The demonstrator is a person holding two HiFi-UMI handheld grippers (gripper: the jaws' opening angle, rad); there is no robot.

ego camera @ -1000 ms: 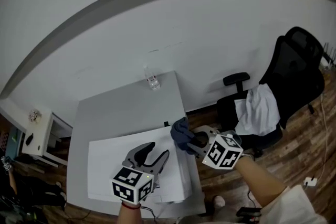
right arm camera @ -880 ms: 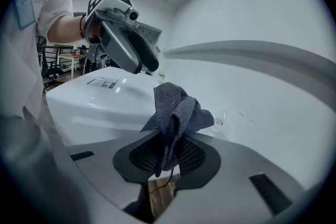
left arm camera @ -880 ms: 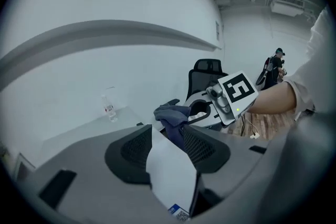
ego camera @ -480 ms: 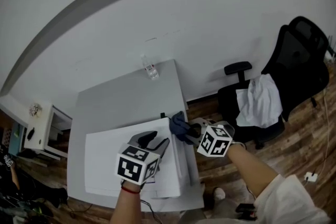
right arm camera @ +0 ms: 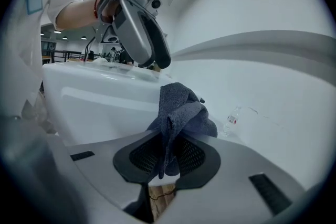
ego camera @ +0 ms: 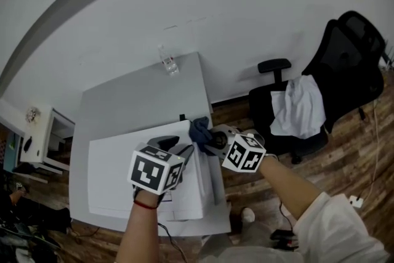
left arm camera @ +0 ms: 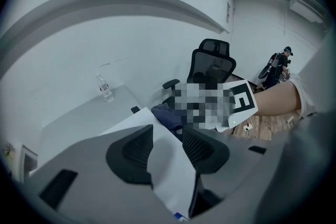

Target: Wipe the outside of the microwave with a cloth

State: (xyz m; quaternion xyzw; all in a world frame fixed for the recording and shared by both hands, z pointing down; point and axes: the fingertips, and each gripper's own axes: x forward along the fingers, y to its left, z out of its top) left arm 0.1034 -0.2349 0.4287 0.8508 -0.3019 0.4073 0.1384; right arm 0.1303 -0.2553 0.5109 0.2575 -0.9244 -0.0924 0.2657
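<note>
I note left gripper (ego camera: 178, 146) pitched downward, jaws apart, just been closing, nothing gripped between them. Right gripper (ego camera: 213, 138) close beside it, jaws clamped on cloth (ego camera: 198, 129). Both forearms extended forward.

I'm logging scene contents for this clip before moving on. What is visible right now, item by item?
microwave: one, white, on the table's near end.
table: one, grey, against the white wall.
cloth: one, dark blue, bunched at the microwave's far right corner.
bottle: one, clear, at the table's far edge.
office chair: one, black, right of the table.
garment: one, white, draped on the chair.
cabinet: one, white, left of the table.
left tongs: one, grey, over the microwave's top; jaws apart after just closing slightly, gripping nothing.
right tongs: one, grey, shut on the cloth.
</note>
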